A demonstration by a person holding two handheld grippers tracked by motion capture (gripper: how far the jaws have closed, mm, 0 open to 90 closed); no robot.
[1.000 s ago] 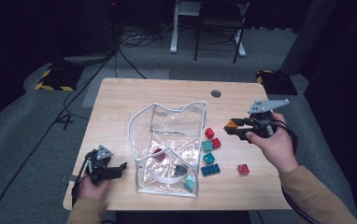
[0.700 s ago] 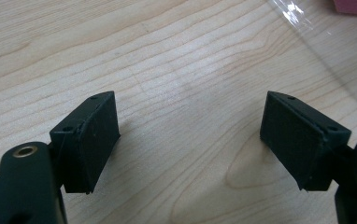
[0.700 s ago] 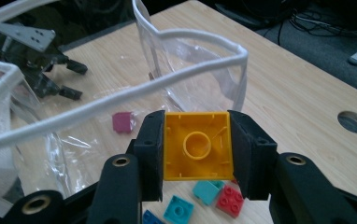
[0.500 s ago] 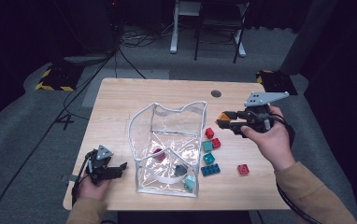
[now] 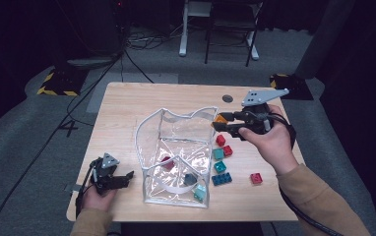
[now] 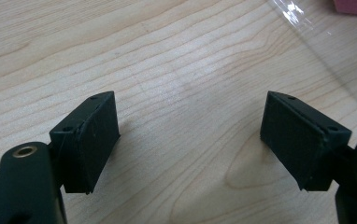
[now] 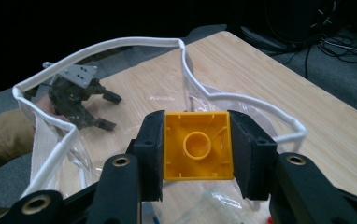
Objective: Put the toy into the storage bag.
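A clear plastic bag point(image 5: 176, 157) with a white rim stands open in the middle of the wooden table point(image 5: 127, 108). My right gripper point(image 5: 216, 122) is shut on a yellow brick point(image 7: 196, 145) and hovers at the bag's right upper rim point(image 7: 242, 100), hollow underside towards its camera. Inside the bag lie a dark red brick point(image 5: 167, 162), a dark brick point(image 5: 190, 179) and a teal brick point(image 5: 200, 193). My left gripper point(image 5: 129, 177) rests low on the table left of the bag, jaws open with bare wood point(image 6: 186, 116) between them.
Several loose bricks lie on the table right of the bag: red ones point(image 5: 224, 145), teal ones point(image 5: 219, 160), a blue one point(image 5: 221, 179) and a red one point(image 5: 256, 178) apart. A round cable hole point(image 5: 228, 98) is at the back. Chairs and cables sit beyond the table.
My right gripper has carried the yellow brick up and to the left, from beside the loose bricks to the bag's rim. The left gripper has stayed put.
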